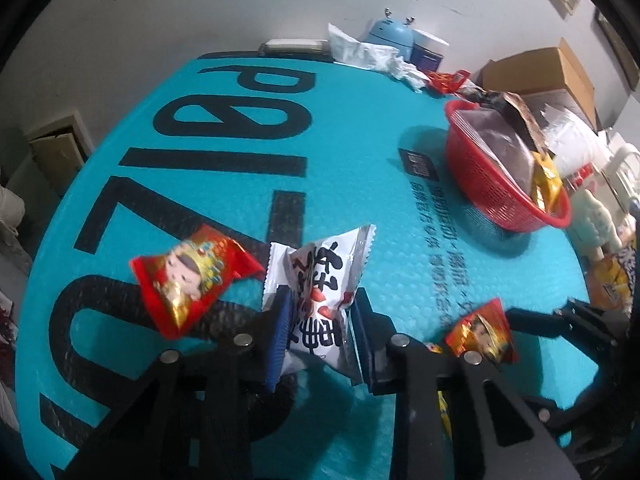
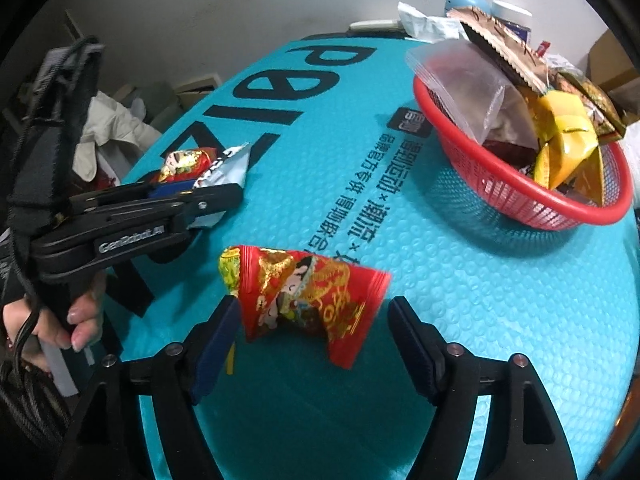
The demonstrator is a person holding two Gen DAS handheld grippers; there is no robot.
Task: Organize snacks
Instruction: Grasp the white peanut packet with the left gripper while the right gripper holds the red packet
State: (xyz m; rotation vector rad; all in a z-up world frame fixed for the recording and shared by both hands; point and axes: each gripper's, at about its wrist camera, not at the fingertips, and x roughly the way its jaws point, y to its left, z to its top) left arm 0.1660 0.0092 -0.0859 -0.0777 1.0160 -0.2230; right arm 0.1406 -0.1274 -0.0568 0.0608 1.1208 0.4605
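Observation:
On the teal mat, a white snack packet [image 1: 320, 276] with black characters is pinched between the blue pads of my left gripper [image 1: 324, 298], which is shut on it. The same left gripper [image 2: 224, 196] and white packet [image 2: 228, 168] show at the left of the right wrist view. A red-and-gold packet [image 1: 188, 280] lies just left of it. My right gripper [image 2: 313, 304] stands open around another red-and-gold packet [image 2: 308, 300]; its right pad is apart from the wrapper. A red basket [image 2: 512, 196] holding several snack bags sits at the far right.
A hand [image 2: 76, 320] grips the left tool's handle. The teal mat [image 1: 352, 160] carries large black letters. Crumpled tissue [image 1: 360, 52], a blue gadget [image 1: 390, 32] and a cardboard box [image 1: 540, 68] crowd the back edge. Plush toys and packets line the right side.

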